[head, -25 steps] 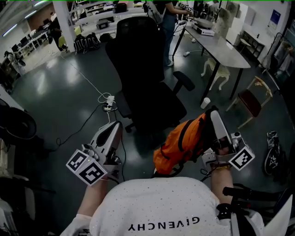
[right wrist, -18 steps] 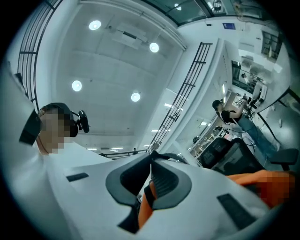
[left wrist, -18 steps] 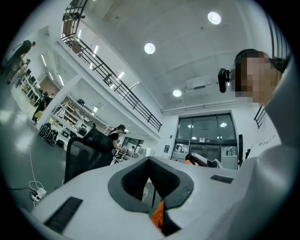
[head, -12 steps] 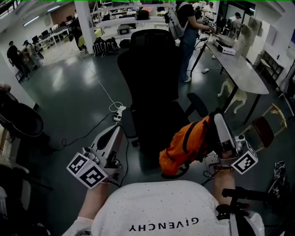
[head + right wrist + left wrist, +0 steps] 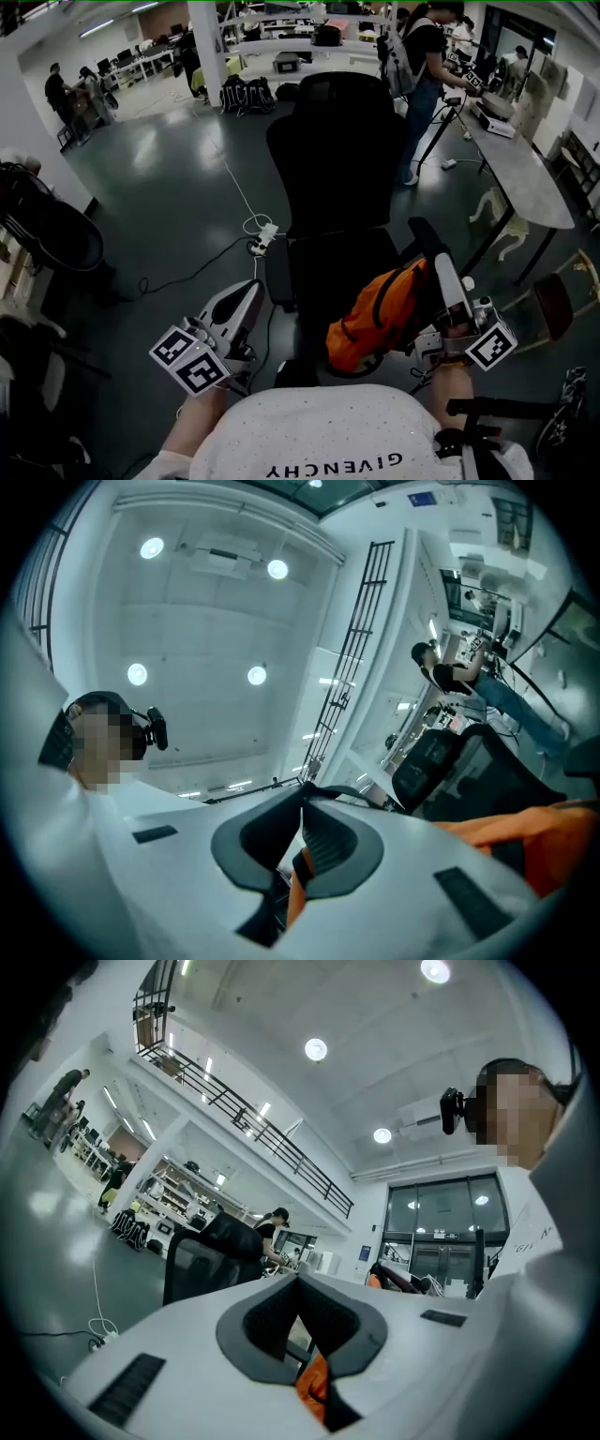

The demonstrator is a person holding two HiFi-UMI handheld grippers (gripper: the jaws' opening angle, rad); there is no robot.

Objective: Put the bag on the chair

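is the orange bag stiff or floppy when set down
Probably floppy: the orange bag hangs in folds from the right gripper, which pinches its strap. It seems light, held by that one pinch. It would likely slump on the chair.

A white pillar (image 5: 208,47) rises at the far side of a dark, glossy floor (image 5: 159,187). Black backpacks (image 5: 246,94) sit just right of its base. Further right, a person (image 5: 424,75) stands at a long grey table (image 5: 530,178). Nearer than the pillar lies a power strip (image 5: 262,246). Far to its left stand two people (image 5: 58,92).
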